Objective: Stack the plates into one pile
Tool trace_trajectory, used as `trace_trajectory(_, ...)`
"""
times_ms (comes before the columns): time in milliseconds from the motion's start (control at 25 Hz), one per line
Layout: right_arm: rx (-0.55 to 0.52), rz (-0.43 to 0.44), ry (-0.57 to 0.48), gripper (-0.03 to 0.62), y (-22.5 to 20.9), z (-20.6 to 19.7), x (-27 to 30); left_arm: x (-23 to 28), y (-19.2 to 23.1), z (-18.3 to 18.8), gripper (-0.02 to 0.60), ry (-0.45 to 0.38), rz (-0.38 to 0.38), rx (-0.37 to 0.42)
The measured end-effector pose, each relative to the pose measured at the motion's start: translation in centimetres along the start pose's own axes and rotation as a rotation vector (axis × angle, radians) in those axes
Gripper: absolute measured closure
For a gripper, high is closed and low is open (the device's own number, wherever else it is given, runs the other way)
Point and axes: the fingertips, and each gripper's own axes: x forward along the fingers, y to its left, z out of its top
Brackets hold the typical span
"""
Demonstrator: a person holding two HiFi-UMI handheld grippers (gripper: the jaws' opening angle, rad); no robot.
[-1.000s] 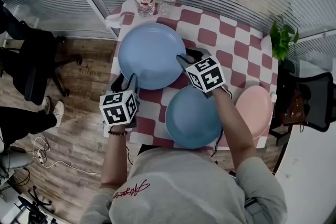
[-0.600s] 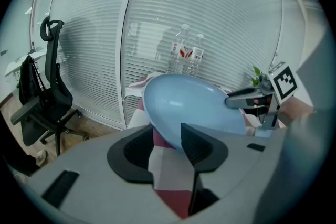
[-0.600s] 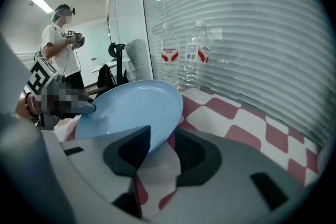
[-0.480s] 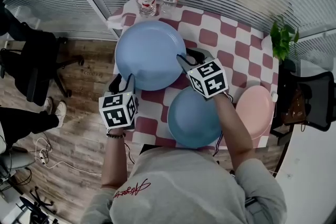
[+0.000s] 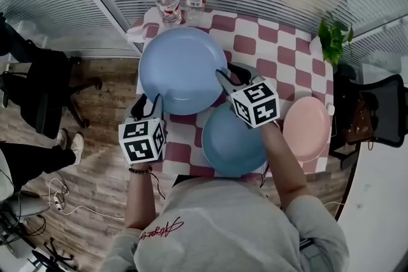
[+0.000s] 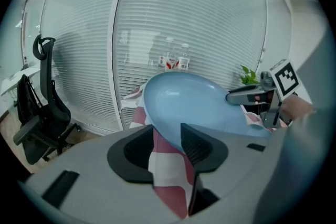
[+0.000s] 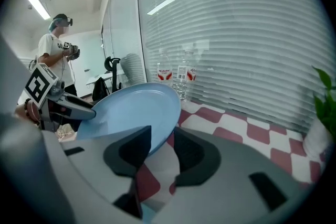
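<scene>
A large light-blue plate [image 5: 182, 70] hangs tilted a little above the checked table [image 5: 274, 60], held from both sides. My left gripper [image 5: 148, 102] is shut on its near-left rim, and its jaws have just been closing on that rim [image 6: 167, 136]. My right gripper [image 5: 229, 74] is shut on the plate's right rim; its jaws have also just been closing, with the rim between them [image 7: 161, 144]. A smaller, darker blue plate [image 5: 233, 140] lies at the table's near edge under my right forearm. A pink plate [image 5: 307, 127] lies at the near right.
Two water bottles [image 5: 168, 0] stand at the table's far left edge by the blinds. A potted plant [image 5: 333, 38] sits at the far right corner. Office chairs stand on the floor at the left [image 5: 44, 86] and right [image 5: 382, 111]. A person [image 7: 55, 55] stands in the background.
Both grippers have risen with the large light-blue plate between them. The plate has come off the table and looks bigger in the head view.
</scene>
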Motion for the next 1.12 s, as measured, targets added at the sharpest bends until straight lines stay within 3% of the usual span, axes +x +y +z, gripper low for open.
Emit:
trace_trajectory(360, 0.057, -0.079, -0.051, 0.451, -0.7, -1.2, -3.9, -1.3, -2.7, 1.4, 0.411, -0.021, -0.036, 0.112)
trace_trajectory(1120, 0.174, -0.241, -0.136, 0.456, -4.6, -4.5, -14.7, -2.4, -12.6, 2.4, 0.413, -0.039, -0.174, 0.227)
